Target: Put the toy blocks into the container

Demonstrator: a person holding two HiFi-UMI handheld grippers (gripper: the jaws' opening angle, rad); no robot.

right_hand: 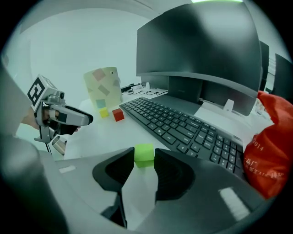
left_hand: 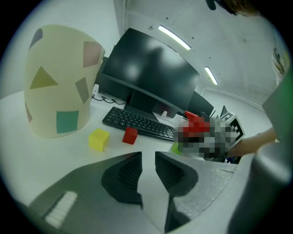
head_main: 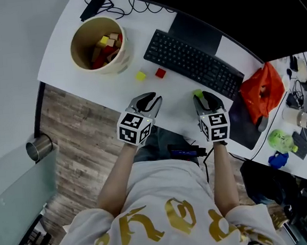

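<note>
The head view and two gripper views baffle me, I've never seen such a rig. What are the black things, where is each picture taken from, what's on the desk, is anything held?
No robot here: a person holds a two-jaw tool in each hand, the left gripper and the right gripper. The head view looks down from a camera on the person's head. Each gripper view comes from a camera on that gripper, looking along its jaws. On the white desk stand a container with blocks inside, a keyboard, and a loose yellow block, red block and green block. The left gripper is open and empty. The green block sits on the desk between the right gripper's open jaws, apparently not yet clamped.
</note>
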